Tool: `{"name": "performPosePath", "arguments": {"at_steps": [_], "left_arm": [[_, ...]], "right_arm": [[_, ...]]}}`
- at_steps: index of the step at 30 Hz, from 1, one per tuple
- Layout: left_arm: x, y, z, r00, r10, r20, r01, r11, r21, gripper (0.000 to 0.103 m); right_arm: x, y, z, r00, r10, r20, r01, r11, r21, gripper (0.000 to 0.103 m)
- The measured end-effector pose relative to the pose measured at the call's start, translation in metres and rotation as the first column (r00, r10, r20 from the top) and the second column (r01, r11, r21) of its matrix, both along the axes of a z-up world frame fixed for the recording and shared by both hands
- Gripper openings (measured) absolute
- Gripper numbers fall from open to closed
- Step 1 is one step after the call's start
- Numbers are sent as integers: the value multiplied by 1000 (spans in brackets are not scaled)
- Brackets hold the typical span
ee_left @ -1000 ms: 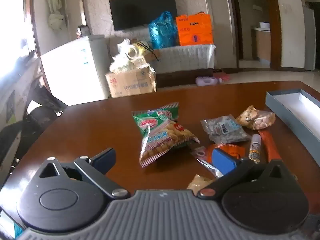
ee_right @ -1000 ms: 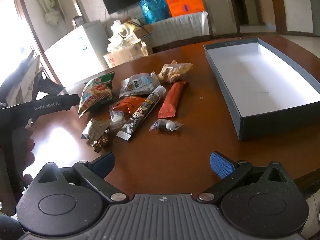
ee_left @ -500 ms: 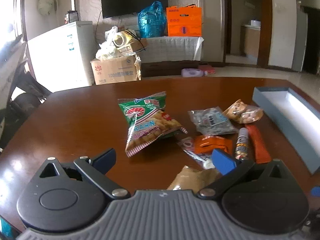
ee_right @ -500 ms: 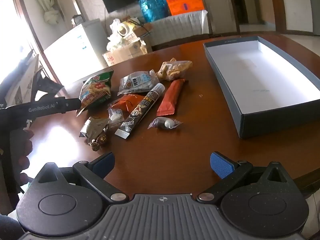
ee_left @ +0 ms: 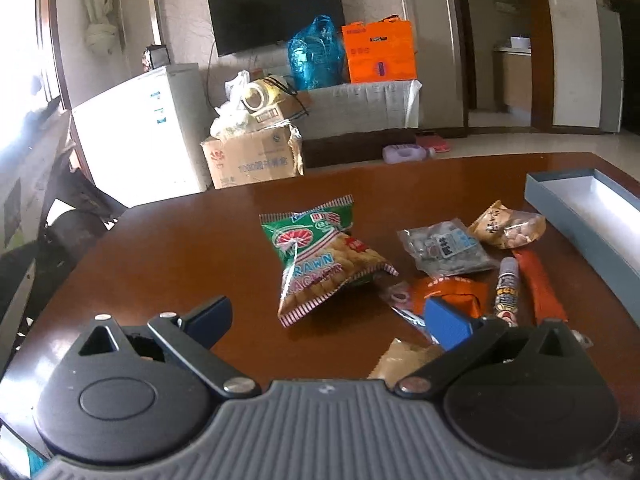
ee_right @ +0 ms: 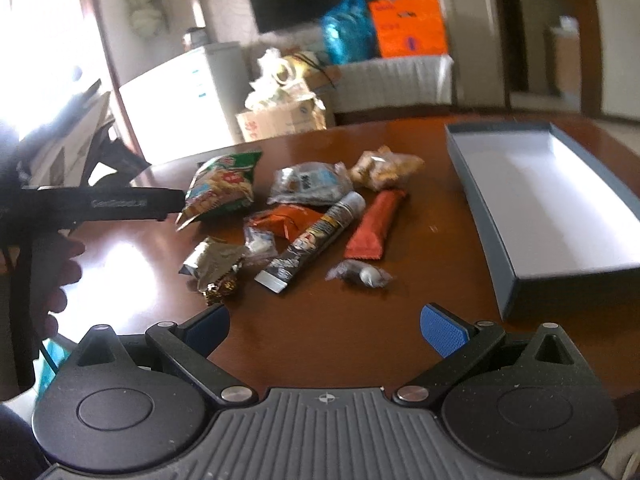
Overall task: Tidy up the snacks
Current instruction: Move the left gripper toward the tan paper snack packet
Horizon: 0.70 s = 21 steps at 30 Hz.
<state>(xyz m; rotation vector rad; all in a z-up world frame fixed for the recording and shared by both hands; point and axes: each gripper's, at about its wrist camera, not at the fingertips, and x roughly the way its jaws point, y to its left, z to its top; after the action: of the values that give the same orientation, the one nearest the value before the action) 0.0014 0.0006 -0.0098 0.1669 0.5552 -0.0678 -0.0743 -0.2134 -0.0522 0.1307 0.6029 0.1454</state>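
Observation:
Several snacks lie on the brown table (ee_right: 420, 240): a green prawn cracker bag (ee_left: 320, 252) (ee_right: 222, 184), a clear packet (ee_left: 444, 246) (ee_right: 308, 180), a nut bag (ee_left: 506, 224) (ee_right: 384, 166), an orange pack (ee_left: 450, 290) (ee_right: 286, 218), a tube (ee_left: 506, 292) (ee_right: 316, 236), a red bar (ee_left: 540, 288) (ee_right: 374, 226), a small candy (ee_right: 360, 274) and a gold wrapper (ee_left: 404, 358) (ee_right: 214, 260). A grey box (ee_right: 548, 192) (ee_left: 580, 216) stands empty at the right. My left gripper (ee_left: 328, 316) is open, just short of the cracker bag. My right gripper (ee_right: 324, 326) is open, short of the candy.
The left gripper's body (ee_right: 100, 204) and the hand holding it show at the left in the right wrist view. Beyond the table stand a white fridge (ee_left: 140, 132), a cardboard box (ee_left: 252, 158) and a TV (ee_left: 276, 10).
The left gripper has swung and tilted, so the snacks shifted in its view. The right gripper has moved slightly forward toward the snacks, its view now blurred. Both stay open.

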Motion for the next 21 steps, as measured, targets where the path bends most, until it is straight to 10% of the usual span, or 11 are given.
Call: {"name": "performPosePath", "arguments": {"at_steps": [21], "left_arm": [[-11, 12, 3, 999, 18, 39, -15, 996, -87, 103]], "right_arm": [[6, 15, 2, 993, 90, 81, -81, 992, -101, 103]]}}
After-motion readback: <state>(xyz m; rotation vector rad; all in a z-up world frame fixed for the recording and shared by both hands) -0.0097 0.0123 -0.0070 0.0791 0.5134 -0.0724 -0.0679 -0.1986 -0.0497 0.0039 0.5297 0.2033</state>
